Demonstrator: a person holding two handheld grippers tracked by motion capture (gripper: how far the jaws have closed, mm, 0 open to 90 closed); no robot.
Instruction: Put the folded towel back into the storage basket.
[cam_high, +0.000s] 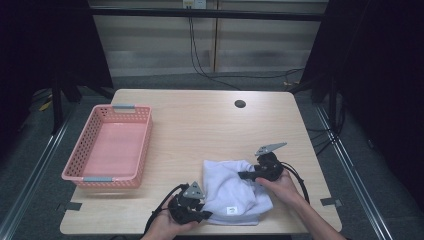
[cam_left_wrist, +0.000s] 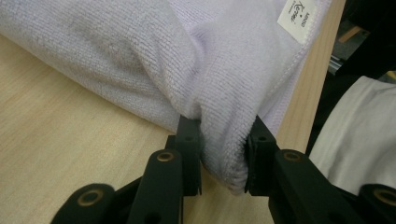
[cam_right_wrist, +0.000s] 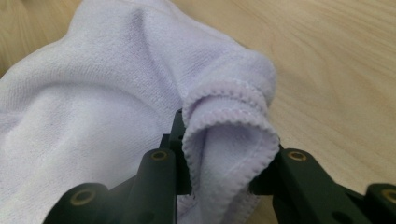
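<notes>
A white towel (cam_high: 232, 187) lies crumpled on the wooden table near its front edge, with a small label (cam_high: 231, 210) at its near hem. My left gripper (cam_high: 202, 214) is at the towel's near left corner. In the left gripper view its jaws (cam_left_wrist: 223, 140) pinch a thick fold of towel (cam_left_wrist: 187, 56), and the label (cam_left_wrist: 299, 18) shows at top right. My right gripper (cam_high: 243, 175) rests on the towel's far right part. In the right gripper view its jaws (cam_right_wrist: 229, 140) press on a curled hemmed corner of the towel (cam_right_wrist: 93, 93).
A pink plastic basket (cam_high: 145, 145) stands at the table's left side with nothing in it. A round cable hole (cam_high: 240, 104) sits near the table's far edge. The towel's near hem lies close to the front table edge (cam_high: 200, 232).
</notes>
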